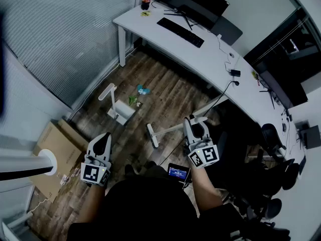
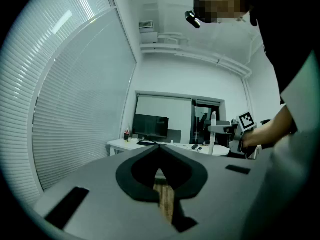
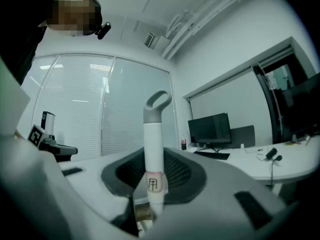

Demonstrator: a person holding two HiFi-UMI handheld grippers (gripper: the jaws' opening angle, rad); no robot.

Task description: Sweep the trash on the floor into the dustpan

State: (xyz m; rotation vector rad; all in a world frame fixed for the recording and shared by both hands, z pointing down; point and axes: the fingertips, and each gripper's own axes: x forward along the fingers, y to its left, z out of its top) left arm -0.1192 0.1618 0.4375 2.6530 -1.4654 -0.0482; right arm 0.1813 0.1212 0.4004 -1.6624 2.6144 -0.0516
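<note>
Though beside dustpan (image 1: 122, 113), trash (image 1: 142, 90) near desk (image 1: 210, 55).

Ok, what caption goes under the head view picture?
Right gripper holding the long white broom near green and blue trash beside the white upright dustpan on the wooden floor.

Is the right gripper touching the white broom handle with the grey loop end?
Touching. The right gripper view shows the right gripper closed on the white broom handle, which stands between its jaws.

broom (image 3: 153, 149): white, grey loop; dustpan (image 1: 116, 107): white; trash (image 1: 141, 91): kinda green-teal; floor (image 1: 170, 87): brown wood planks; desk (image 1: 210, 59): white
</note>
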